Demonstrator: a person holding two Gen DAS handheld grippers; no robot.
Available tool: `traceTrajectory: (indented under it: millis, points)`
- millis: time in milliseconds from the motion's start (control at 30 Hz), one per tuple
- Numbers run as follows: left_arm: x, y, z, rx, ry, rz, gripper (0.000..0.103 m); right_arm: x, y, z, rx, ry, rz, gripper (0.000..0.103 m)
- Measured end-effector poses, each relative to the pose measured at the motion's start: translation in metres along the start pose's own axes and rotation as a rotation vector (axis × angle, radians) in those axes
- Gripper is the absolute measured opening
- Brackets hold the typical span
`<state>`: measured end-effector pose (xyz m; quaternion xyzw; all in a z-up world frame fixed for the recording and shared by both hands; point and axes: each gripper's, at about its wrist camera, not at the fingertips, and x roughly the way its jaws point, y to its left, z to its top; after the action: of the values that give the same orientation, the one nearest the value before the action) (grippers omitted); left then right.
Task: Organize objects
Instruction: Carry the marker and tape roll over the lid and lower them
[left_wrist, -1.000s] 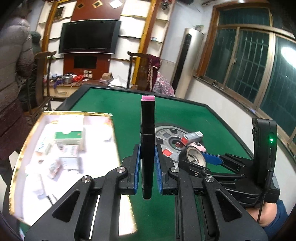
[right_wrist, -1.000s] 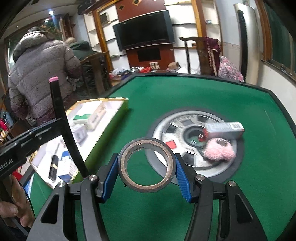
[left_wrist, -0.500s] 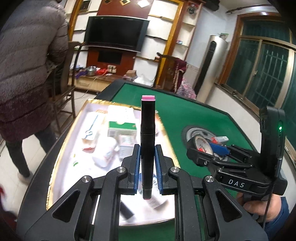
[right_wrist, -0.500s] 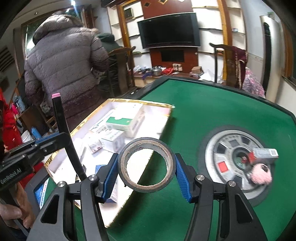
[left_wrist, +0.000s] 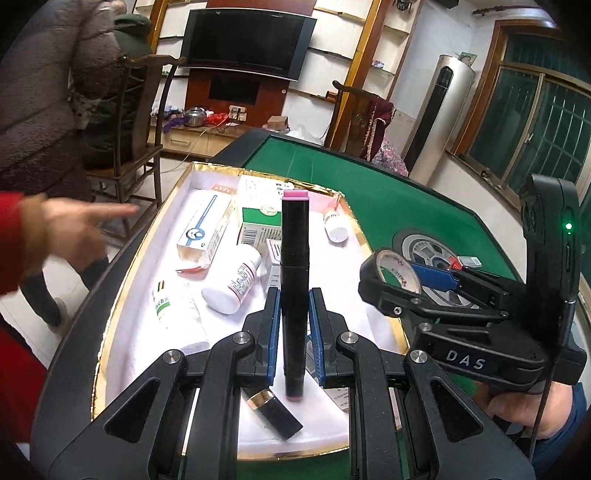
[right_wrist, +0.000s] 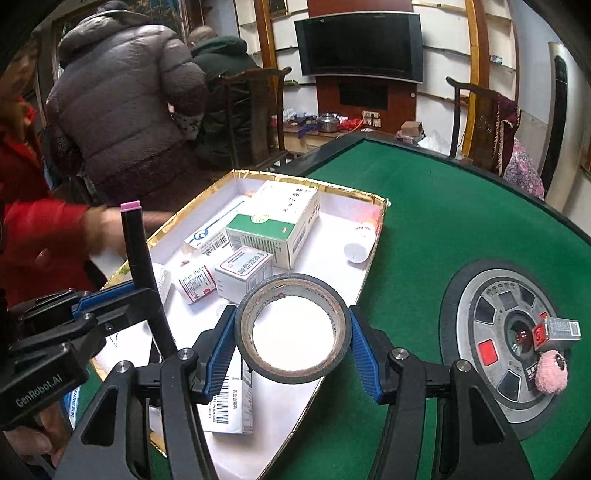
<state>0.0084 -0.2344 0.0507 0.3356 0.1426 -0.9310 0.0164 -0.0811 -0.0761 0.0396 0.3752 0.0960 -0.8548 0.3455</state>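
Green table: both grippers loaded, apparently above tray.

At lower centre the right gripper clamps a roll of tape above a gold-edged tray of medicine boxes; a black marker stands at left.

light: bright, even | blur: pointing hand (motion) | edges: fisheye-bent, dark corners
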Motion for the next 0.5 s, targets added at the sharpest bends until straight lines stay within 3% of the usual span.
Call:
traceTrajectory:
  millis: [500]
  points:
    - [0.019,0.005,-0.004,-0.013,0.057,0.008,0.015,0.044,0.008,0.009,-0.045,0.089,-0.030,0.058]
